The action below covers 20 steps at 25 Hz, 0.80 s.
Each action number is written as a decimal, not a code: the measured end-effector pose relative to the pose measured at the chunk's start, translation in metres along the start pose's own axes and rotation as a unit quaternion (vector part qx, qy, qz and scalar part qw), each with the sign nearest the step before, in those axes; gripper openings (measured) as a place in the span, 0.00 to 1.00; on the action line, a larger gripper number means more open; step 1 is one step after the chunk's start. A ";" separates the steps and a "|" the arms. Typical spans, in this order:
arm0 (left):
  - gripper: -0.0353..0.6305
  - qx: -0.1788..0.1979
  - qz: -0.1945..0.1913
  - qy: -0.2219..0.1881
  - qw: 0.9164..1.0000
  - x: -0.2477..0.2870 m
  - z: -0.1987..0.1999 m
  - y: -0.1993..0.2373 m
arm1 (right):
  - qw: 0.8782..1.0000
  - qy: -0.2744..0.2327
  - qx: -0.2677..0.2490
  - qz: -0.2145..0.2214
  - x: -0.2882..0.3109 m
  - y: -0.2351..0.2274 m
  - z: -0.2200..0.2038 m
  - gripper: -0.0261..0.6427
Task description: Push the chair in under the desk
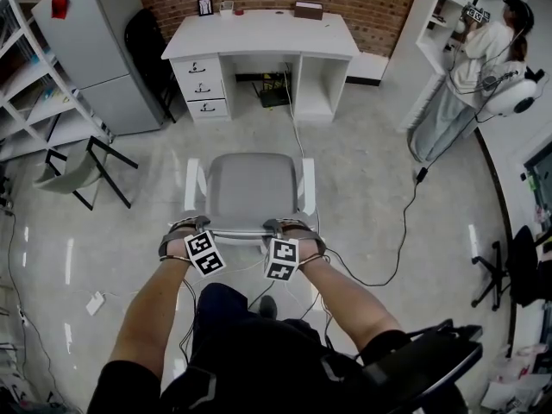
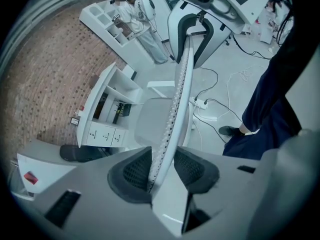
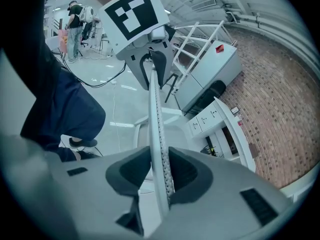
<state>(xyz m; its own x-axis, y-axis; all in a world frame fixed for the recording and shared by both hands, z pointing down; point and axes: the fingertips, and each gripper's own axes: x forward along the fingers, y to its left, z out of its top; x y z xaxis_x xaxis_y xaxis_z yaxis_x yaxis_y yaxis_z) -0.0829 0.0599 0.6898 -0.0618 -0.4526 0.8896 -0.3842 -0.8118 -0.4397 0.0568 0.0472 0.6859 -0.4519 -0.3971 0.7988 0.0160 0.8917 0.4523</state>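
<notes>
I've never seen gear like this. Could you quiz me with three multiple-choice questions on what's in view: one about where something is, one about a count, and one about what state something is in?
1. Where is the chair in relation to the desk?
A. Tucked under it.
B. Out on the open floor, apart from it.
C. Stacked on top of it.

2. How many drawers does the desk's front show?
A. Three.
B. One.
C. Six.

3. What are the left hand-held gripper and the right hand-held gripper doing?
A. Hanging open in the air.
B. Gripping a cable.
C. Each clamped on the edge of the chair's backrest.

Answers:
1 B: the head view shows floor between chair and desk.
2 A: three stacked drawer fronts sit at the desk's left side.
3 C: each gripper view shows the backrest's edge pinched between the pads.
</notes>
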 end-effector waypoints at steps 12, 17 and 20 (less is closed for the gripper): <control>0.27 -0.002 0.002 -0.009 1.000 0.011 0.002 0.021 | 1.000 0.006 -0.004 -0.011 0.009 -0.019 0.002 0.21; 0.27 -0.004 0.001 -0.015 1.000 0.021 0.005 0.041 | 1.000 0.007 -0.006 -0.013 0.019 -0.039 0.004 0.21; 0.28 -0.009 -0.005 -0.015 1.000 0.030 0.007 0.056 | 1.000 0.013 -0.008 -0.014 0.030 -0.053 0.003 0.21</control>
<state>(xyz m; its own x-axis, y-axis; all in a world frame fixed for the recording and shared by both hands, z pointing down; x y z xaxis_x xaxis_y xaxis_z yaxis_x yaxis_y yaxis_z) -0.1001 -0.0013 0.6909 -0.0300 -0.4548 0.8901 -0.4009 -0.8103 -0.4275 0.0396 -0.0112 0.6847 -0.4293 -0.4277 0.7955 0.0177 0.8766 0.4808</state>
